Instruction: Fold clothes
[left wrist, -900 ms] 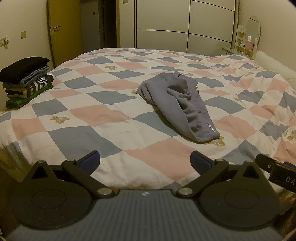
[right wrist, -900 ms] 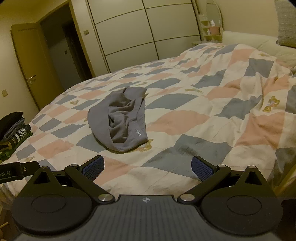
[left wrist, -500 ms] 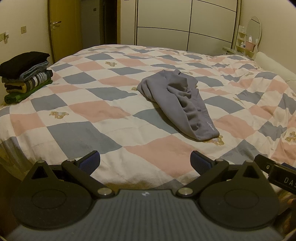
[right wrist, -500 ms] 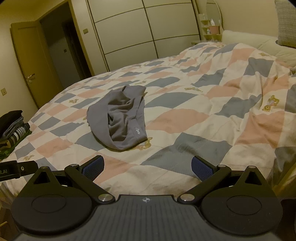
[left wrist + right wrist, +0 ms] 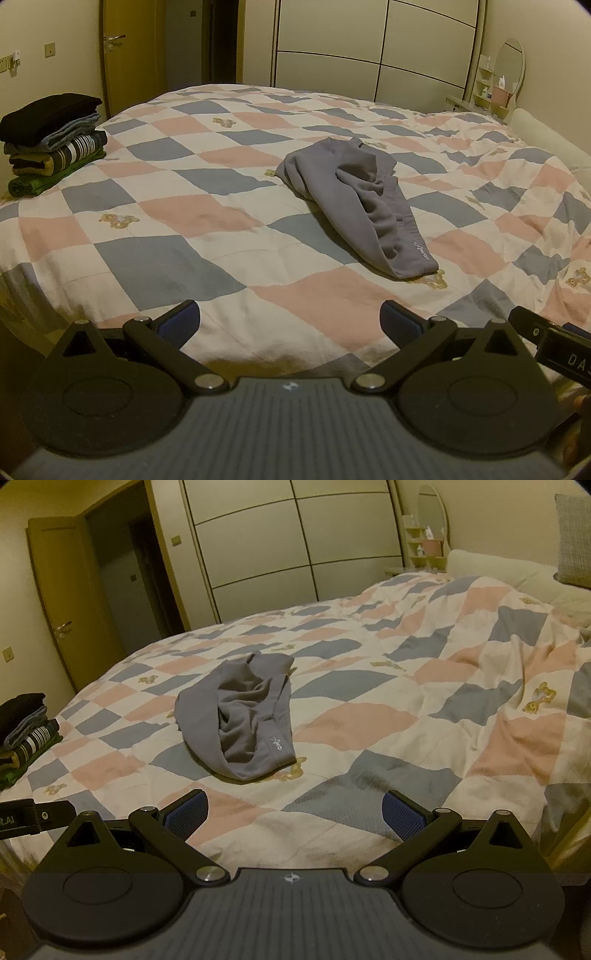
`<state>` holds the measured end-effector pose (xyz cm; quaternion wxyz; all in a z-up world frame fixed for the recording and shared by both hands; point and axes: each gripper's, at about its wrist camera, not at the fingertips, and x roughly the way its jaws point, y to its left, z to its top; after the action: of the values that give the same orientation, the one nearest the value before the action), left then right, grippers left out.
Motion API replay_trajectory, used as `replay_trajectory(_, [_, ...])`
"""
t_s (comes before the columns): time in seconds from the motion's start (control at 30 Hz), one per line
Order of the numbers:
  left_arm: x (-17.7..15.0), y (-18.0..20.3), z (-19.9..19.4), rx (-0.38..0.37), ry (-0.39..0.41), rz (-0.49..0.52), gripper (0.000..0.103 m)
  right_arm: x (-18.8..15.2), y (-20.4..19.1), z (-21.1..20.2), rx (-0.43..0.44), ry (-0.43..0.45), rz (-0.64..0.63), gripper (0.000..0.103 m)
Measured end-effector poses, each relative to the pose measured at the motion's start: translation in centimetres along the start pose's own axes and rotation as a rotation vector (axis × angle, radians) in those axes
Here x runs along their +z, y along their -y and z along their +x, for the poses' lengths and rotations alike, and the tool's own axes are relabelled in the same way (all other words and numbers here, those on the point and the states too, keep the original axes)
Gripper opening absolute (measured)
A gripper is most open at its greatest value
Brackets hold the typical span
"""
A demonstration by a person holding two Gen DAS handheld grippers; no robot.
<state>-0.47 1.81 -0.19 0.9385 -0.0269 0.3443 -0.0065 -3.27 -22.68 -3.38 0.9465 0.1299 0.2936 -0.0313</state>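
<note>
A crumpled grey garment (image 5: 354, 199) (image 5: 240, 716) with a small white logo near its hem lies loose on the checked quilt (image 5: 184, 221) (image 5: 406, 709) in the middle of the bed. My left gripper (image 5: 290, 321) hovers open over the bed's near edge, well short of the garment and empty. My right gripper (image 5: 293, 808) is open too, near the same edge, with the garment ahead and to the left. Neither gripper touches the cloth.
A stack of folded clothes (image 5: 51, 136) (image 5: 26, 727) sits at the bed's left corner. A wardrobe (image 5: 376, 48), an open door (image 5: 74, 602) and a shelf with a mirror (image 5: 498, 81) stand beyond. A pillow (image 5: 517, 576) lies at the right. The other gripper's body (image 5: 554, 350) shows at right.
Both views have drifted slightly, with the left gripper edging a little closer over the bed edge. The garment has not moved and both grippers stay open.
</note>
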Motion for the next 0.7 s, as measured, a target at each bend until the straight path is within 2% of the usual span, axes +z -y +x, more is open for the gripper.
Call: replay_trajectory(0.7, [-0.04,-0.61,0.25,-0.005,-0.013,-0.018,0.103,0.09,-0.4,0.04,0.0,-0.006,-0.014,0.103])
